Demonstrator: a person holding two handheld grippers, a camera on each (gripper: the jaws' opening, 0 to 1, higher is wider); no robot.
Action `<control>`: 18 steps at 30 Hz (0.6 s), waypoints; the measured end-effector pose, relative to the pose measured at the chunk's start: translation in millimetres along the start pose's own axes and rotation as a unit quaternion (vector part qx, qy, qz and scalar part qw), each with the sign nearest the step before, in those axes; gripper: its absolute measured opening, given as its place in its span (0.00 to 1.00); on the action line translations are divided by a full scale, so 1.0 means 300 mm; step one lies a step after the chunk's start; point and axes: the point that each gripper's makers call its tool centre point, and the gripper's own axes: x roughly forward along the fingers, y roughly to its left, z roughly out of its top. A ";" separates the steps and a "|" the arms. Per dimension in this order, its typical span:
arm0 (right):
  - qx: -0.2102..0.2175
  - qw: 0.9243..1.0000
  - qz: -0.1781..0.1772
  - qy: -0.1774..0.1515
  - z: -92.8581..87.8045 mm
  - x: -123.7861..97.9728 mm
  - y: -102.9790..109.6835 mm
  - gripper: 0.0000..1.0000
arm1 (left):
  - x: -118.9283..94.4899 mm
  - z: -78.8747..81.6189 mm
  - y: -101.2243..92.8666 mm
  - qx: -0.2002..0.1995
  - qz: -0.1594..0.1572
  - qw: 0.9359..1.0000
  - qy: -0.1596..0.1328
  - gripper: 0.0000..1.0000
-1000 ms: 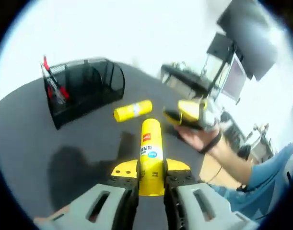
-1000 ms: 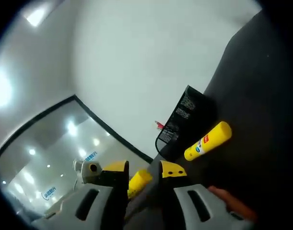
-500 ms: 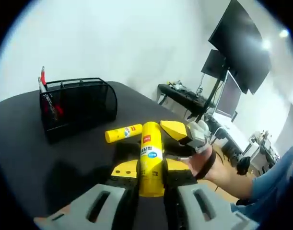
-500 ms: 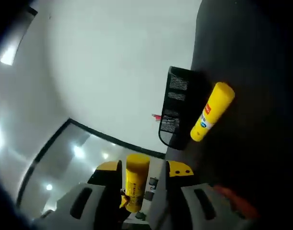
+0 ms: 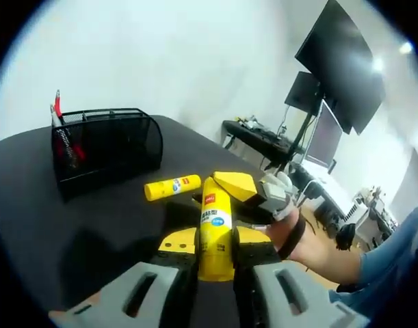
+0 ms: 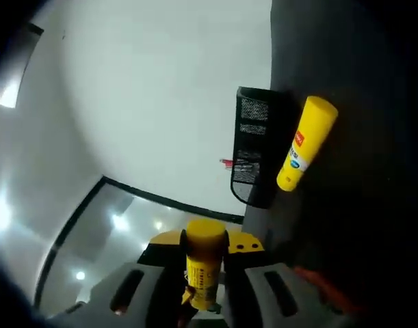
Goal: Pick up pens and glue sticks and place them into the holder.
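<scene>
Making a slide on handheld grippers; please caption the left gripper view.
Left gripper clamps a yellow glue stick above the dark table, mesh holder beyond.

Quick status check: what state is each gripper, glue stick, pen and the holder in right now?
Left gripper: shut on a glue stick.
Held glue stick: capped, clamped between the left jaws, off the table.
Loose glue stick: capped, lying flat on the table, outside the holder.
Holder: upright on the table.
Pens: standing in the holder's end compartment.
Right gripper: whether open or shut, cannot tell.
</scene>
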 end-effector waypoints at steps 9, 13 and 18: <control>-0.038 0.999 -0.016 0.008 0.007 0.010 0.014 0.17 | -0.008 0.002 0.005 -0.005 -0.007 1.000 -0.030 0.15; -0.072 0.997 -0.027 0.000 0.029 0.016 0.044 0.17 | -0.031 -0.010 -0.010 0.002 -0.006 0.999 -0.039 0.18; -0.145 0.988 -0.044 0.010 0.052 0.024 0.078 0.17 | -0.075 -0.014 0.017 -0.001 -0.008 0.998 -0.056 0.26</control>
